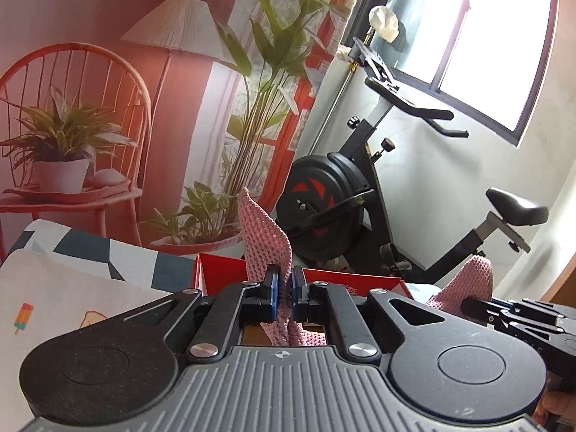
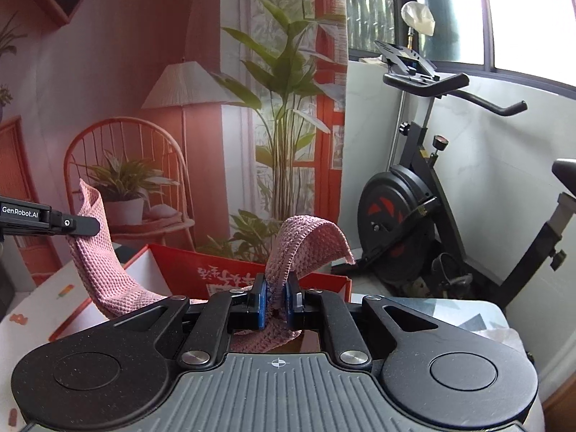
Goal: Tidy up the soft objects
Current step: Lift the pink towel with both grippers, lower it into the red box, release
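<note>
A pink knitted cloth (image 1: 264,232) is held between both grippers, lifted above a red box (image 1: 219,271). My left gripper (image 1: 287,289) is shut on one corner of the cloth, which sticks up past the fingers. My right gripper (image 2: 276,297) is shut on another part of the cloth (image 2: 306,239), whose end flops over to the right. The cloth sags between them toward the red box (image 2: 187,266). The right gripper shows at the right edge of the left wrist view (image 1: 468,306); the left gripper shows at the left of the right wrist view (image 2: 84,224).
The box stands on a table with a white printed mat (image 1: 54,306) and a dark geometric cloth (image 1: 118,255). Behind are a wall backdrop with chair, lamp and plants (image 1: 108,108), an exercise bike (image 1: 360,187) and a window (image 1: 486,36).
</note>
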`<action>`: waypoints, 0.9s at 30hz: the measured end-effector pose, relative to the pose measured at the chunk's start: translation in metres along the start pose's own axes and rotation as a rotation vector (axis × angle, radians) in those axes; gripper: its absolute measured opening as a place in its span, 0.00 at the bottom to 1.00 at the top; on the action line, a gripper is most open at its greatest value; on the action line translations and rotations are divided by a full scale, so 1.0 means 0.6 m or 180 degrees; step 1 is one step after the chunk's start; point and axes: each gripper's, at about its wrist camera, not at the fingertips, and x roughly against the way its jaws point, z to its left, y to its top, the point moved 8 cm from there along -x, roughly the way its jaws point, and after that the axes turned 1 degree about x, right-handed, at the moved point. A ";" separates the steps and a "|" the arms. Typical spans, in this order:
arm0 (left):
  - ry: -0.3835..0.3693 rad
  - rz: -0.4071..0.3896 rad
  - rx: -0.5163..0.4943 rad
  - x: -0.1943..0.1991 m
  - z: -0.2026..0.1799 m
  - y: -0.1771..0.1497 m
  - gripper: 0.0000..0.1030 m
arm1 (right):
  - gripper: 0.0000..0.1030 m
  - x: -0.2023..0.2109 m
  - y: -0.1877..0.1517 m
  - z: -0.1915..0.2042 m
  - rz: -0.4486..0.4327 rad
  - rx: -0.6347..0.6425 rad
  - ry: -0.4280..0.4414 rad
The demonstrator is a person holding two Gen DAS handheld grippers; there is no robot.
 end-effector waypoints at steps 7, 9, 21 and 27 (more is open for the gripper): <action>0.0135 0.0415 -0.0105 -0.090 0.002 -0.009 0.08 | 0.09 -0.105 -0.011 0.018 0.0410 0.0294 0.0152; 0.0170 0.0555 -0.0284 -0.111 -0.004 -0.018 0.08 | 0.09 -0.133 -0.023 0.025 0.0579 0.0380 0.0178; 0.0195 0.0896 -0.0397 -0.163 0.019 -0.047 0.08 | 0.09 -0.221 -0.062 0.052 0.1141 0.0669 0.0254; 0.0210 0.0959 -0.0395 -0.171 0.020 -0.041 0.09 | 0.13 -0.238 -0.070 0.047 0.1290 0.0671 0.0270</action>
